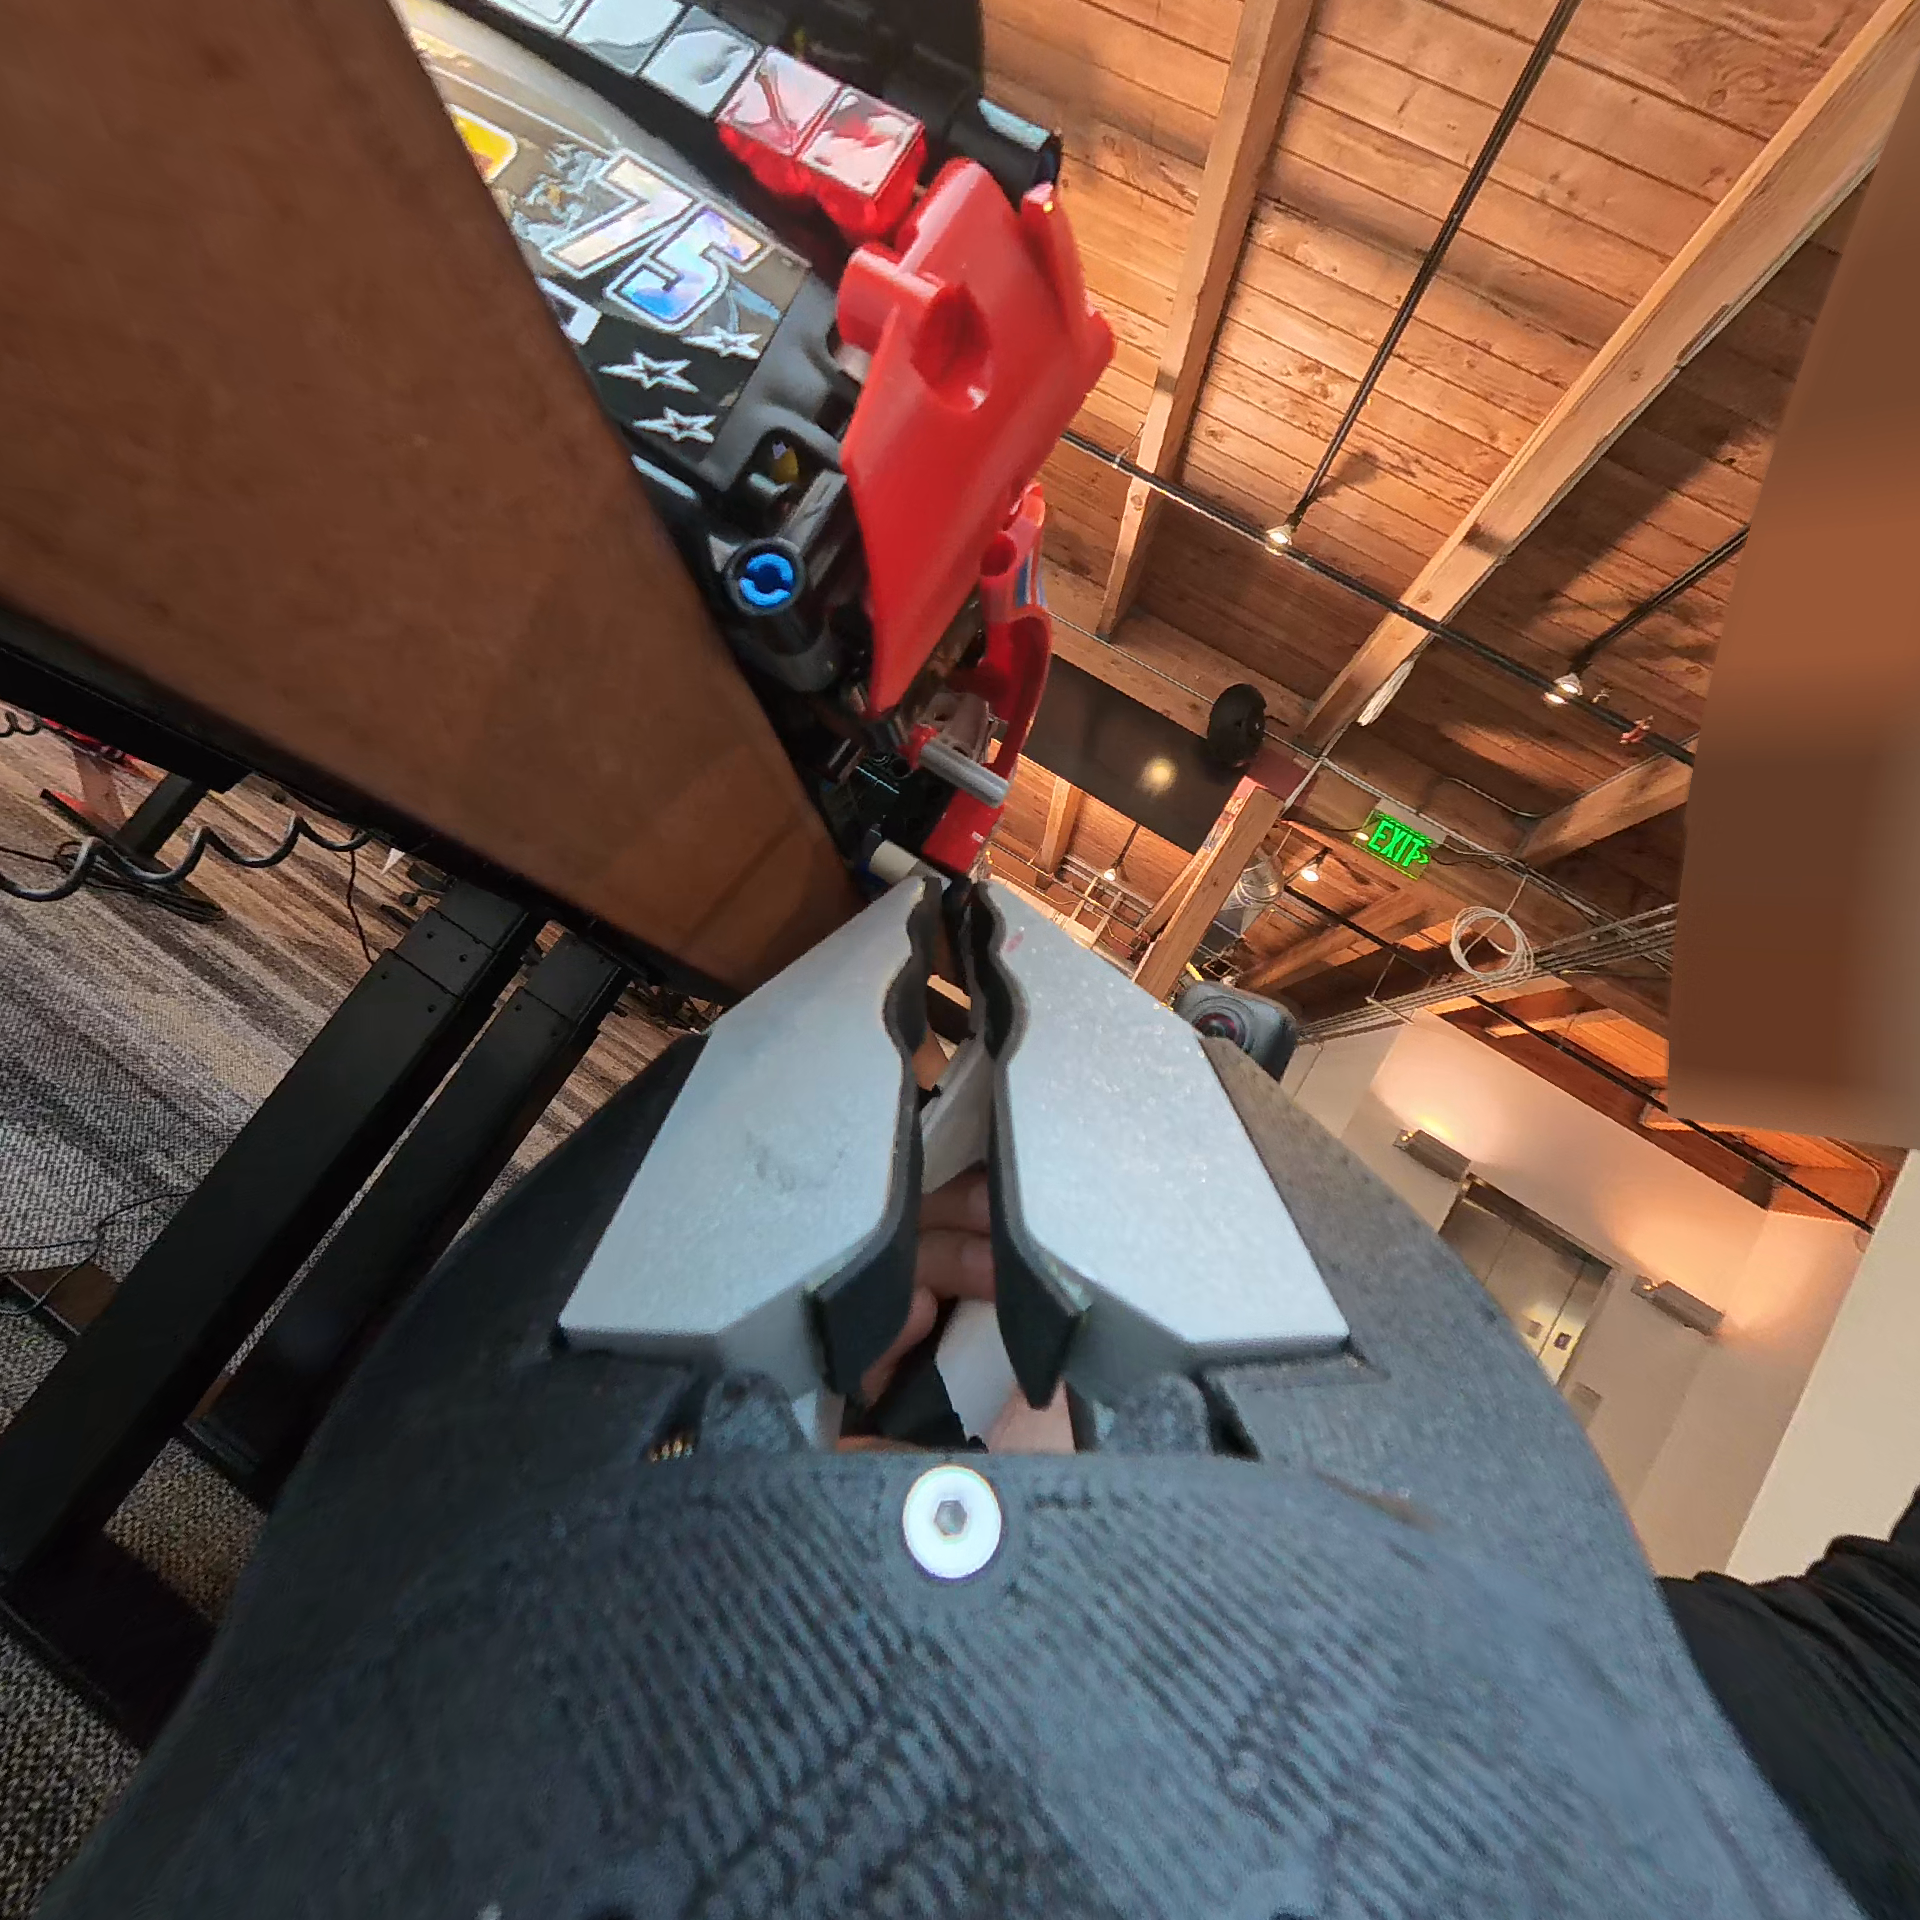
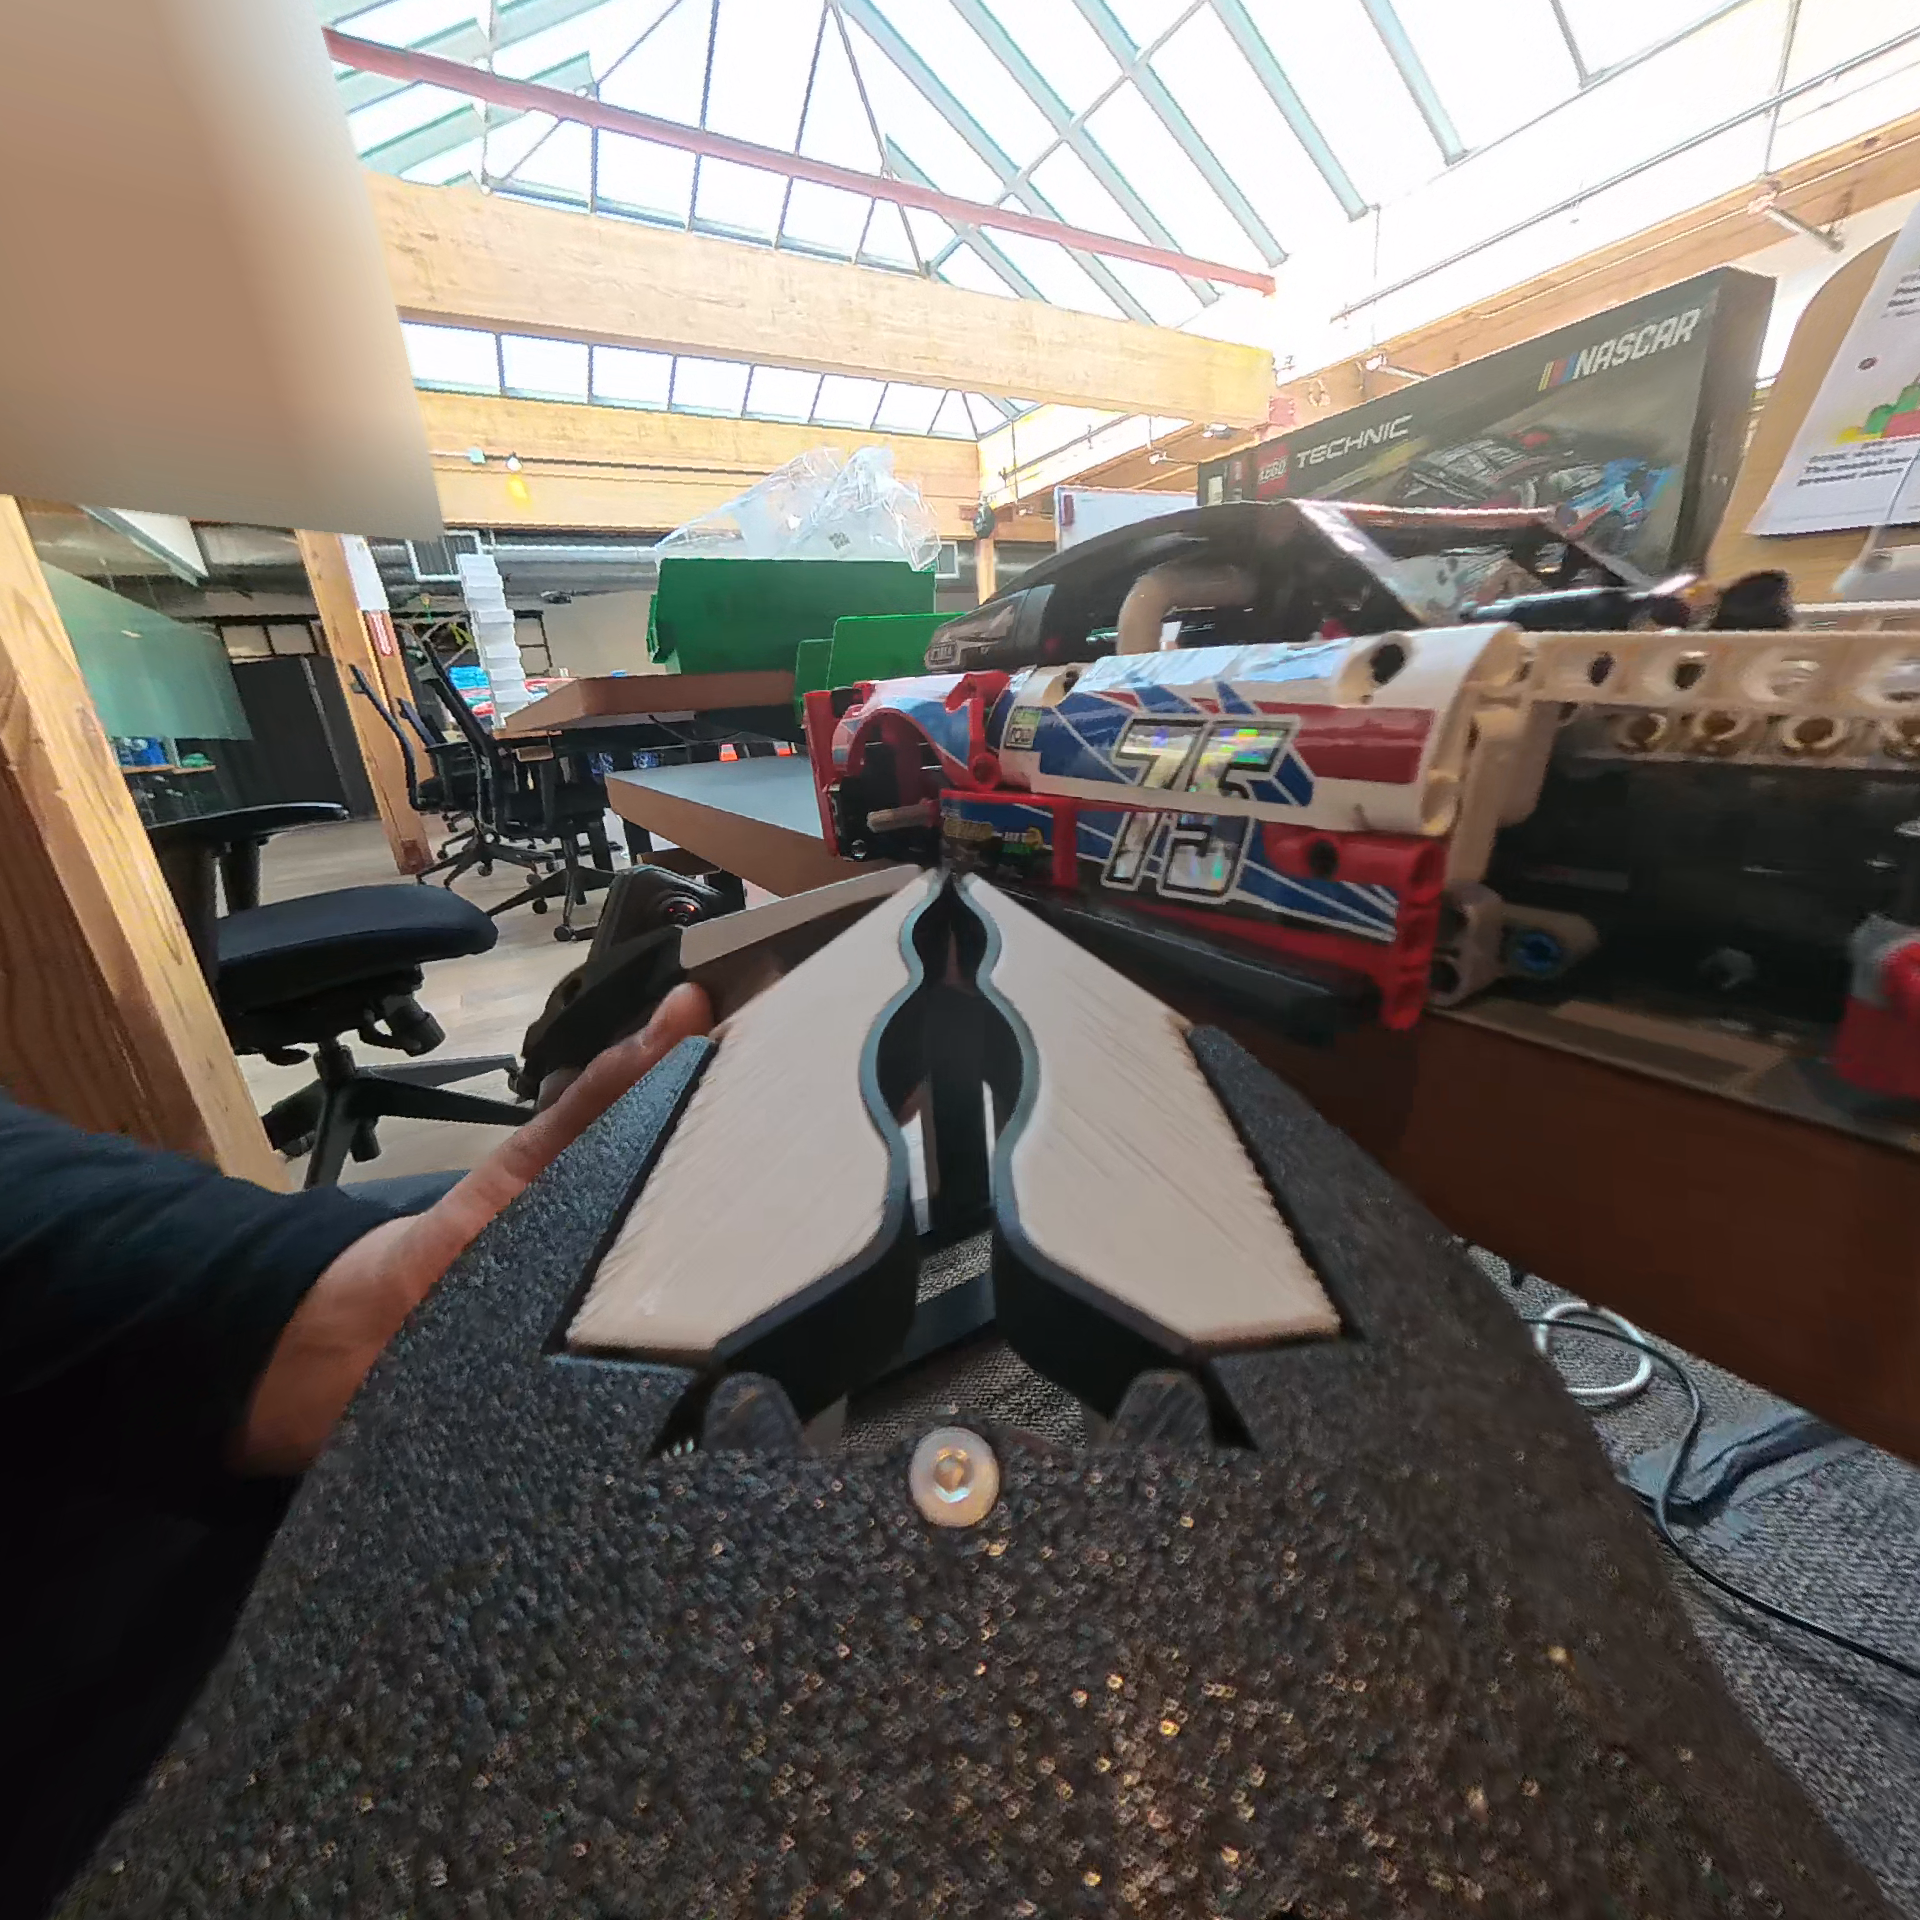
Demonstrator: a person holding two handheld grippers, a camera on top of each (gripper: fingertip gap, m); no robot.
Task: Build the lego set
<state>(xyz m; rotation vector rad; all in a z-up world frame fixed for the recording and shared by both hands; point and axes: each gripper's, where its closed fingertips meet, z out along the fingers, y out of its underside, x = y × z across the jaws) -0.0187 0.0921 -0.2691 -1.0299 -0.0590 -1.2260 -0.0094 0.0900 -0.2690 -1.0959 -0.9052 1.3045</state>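
The Lego race car [image 2: 1195,790] stands on the wooden table's edge [image 2: 1558,1143]; it has red, white and blue stickered side panels and a black roof. In the left wrist view I see it from below, with its red panel [image 1: 966,416] and a grey axle [image 1: 961,774] sticking out. My left gripper [image 1: 958,896] is shut, its tips just under the car's lower corner; I cannot tell whether anything small sits between them. My right gripper [image 2: 948,881] is shut with its tips against the car's lower side. The left gripper [image 2: 665,935] also shows in the right wrist view, held in a hand below the table edge.
The dark Lego box [image 2: 1475,426] stands behind the car, with a paper sheet [image 2: 1849,416] beside it. A small red and grey assembly [image 2: 1881,997] sits on the table at right. Green bins [image 2: 790,613], another table and office chairs [image 2: 343,956] are at left. Black table legs [image 1: 343,1143] are below. The grippers are tip to tip, or close to it.
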